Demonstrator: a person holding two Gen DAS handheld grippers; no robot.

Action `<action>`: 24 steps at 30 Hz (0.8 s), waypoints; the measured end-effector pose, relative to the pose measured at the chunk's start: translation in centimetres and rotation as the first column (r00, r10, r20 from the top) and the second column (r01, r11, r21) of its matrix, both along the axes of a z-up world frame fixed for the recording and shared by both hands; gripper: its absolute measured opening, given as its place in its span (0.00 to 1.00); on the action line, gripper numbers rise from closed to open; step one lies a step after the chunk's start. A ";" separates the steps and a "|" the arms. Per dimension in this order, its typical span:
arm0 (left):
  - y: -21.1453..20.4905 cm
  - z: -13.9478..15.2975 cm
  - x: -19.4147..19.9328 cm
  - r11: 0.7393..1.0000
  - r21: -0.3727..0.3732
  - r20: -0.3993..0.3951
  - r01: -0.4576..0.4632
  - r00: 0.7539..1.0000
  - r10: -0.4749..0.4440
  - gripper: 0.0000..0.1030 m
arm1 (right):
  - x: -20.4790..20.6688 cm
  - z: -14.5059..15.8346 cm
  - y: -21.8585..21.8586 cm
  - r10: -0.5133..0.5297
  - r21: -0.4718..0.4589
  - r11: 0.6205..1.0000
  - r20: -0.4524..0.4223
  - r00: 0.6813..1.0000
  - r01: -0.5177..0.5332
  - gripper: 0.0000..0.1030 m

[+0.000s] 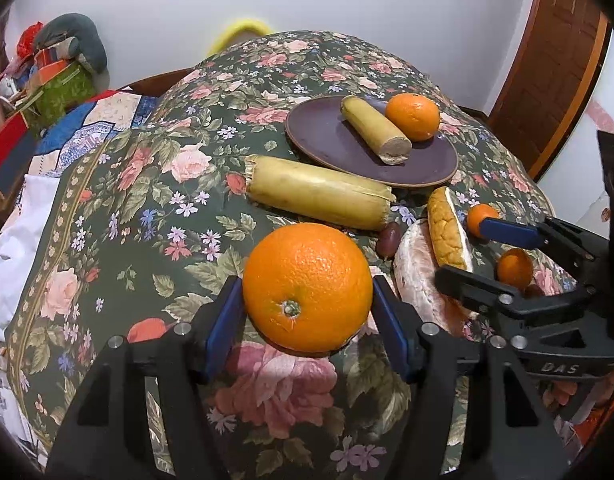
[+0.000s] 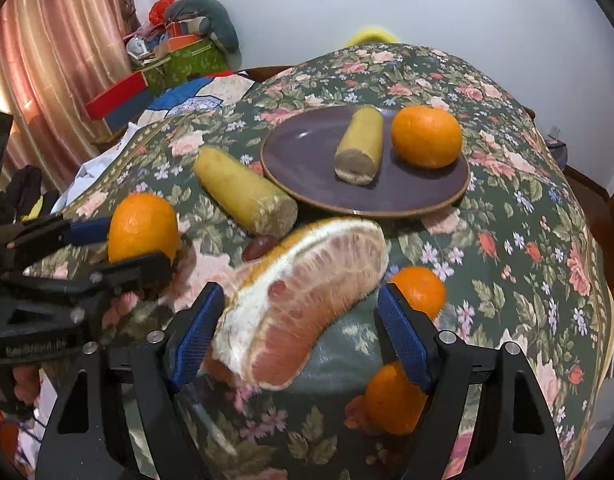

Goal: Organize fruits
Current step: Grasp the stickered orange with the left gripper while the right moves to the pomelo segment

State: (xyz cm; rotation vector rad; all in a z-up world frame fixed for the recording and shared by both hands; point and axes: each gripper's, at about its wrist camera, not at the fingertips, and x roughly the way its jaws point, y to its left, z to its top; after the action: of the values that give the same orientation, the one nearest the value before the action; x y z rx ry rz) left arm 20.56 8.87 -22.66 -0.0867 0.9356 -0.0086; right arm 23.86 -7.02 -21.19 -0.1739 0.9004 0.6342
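My left gripper (image 1: 307, 304) is shut on a large orange (image 1: 307, 286), held just above the floral cloth; it also shows in the right wrist view (image 2: 143, 226). My right gripper (image 2: 297, 332) is open around a pomelo wedge (image 2: 303, 300) lying on the cloth; the pads stand apart from it. A dark purple plate (image 1: 331, 136) holds a short banana piece (image 1: 377, 130) and an orange (image 1: 413, 117). A longer banana piece (image 1: 317, 192) lies in front of the plate. Two small tangerines (image 2: 419, 290) (image 2: 395, 398) lie by the right finger.
The table is covered with a green floral cloth (image 1: 147, 200). A dark date (image 1: 388, 237) lies between the banana piece and the pomelo. Boxes and cushions (image 1: 55, 76) pile up at the far left. A wooden door (image 1: 559, 60) stands at the right.
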 end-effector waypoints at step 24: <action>0.0 -0.9 1.1 1.000 -0.026 -0.007 -0.006 1.000 0.006 0.62 | 1.6 -0.7 -0.8 -0.033 -0.001 0.999 -0.077 0.996 0.033 0.49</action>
State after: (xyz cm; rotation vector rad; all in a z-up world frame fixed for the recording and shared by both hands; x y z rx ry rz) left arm 21.63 8.88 -23.51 -0.1135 0.9427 -0.0152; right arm 25.49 -7.86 -21.88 -0.1350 0.9759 0.6133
